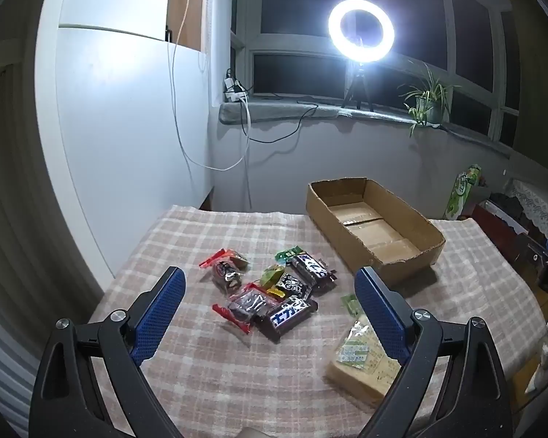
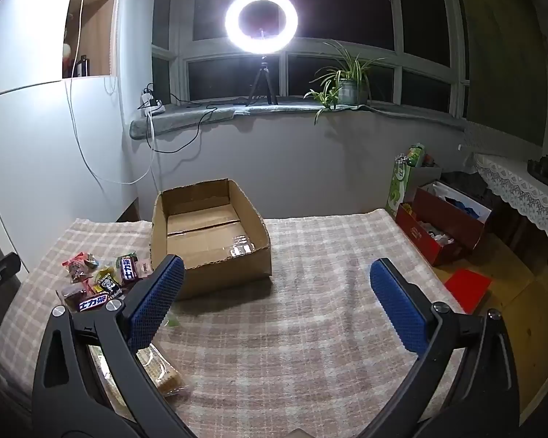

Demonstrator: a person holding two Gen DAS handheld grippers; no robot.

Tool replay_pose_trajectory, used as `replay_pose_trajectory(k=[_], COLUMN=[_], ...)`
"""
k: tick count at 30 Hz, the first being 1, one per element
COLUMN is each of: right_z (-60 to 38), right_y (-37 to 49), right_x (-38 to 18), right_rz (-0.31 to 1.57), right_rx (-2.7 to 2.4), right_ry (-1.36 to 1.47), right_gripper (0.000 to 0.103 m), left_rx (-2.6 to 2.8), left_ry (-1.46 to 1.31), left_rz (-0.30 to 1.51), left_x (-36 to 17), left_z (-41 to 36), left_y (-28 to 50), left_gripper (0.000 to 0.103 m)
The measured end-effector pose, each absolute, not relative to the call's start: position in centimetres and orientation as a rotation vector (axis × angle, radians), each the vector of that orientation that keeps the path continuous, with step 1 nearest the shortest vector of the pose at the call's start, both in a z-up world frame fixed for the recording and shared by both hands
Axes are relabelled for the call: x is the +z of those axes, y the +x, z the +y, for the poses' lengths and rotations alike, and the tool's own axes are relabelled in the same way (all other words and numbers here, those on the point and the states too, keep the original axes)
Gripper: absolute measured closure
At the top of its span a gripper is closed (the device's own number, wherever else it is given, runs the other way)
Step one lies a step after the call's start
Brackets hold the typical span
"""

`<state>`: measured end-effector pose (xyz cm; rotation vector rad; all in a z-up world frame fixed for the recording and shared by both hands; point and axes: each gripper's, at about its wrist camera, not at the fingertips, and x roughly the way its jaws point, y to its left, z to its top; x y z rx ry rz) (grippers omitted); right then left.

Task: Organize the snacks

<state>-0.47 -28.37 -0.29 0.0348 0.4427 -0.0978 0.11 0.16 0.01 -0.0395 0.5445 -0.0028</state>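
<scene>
You are holding the left gripper (image 1: pixel 270 292) and right gripper (image 2: pixel 276 284) with jaws gaping wide, gripping nothing. The snack pile (image 1: pixel 270 292) is lying between and beyond the left jaws on the checked cloth (image 1: pixel 219 365). The cardboard box (image 2: pixel 215 270) is sitting farther off, empty, just beyond the right gripper's left finger.

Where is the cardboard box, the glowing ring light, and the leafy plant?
cardboard box (image 2: pixel 223 268): right wrist view, on its front wall.
ring light (image 2: pixel 233 34): right wrist view, on the glowing ring's left side.
plant (image 2: pixel 349 89): right wrist view, on its pot.
</scene>
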Motion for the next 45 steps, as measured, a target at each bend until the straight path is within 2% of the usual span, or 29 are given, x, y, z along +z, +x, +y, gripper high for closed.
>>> replay_pose_trajectory(k=[45], right_z=[-28.4], right_y=[-0.5], right_x=[-0.2], right_rz=[0.443], right_rx=[-0.089], right_ry=[0.032], right_gripper=[0.0], left_rx=[-0.017], left_ry=[-0.049], left_rz=[0.52], left_x=[0.3], left_z=[-0.2], left_y=[-0.6], left_gripper=[0.009])
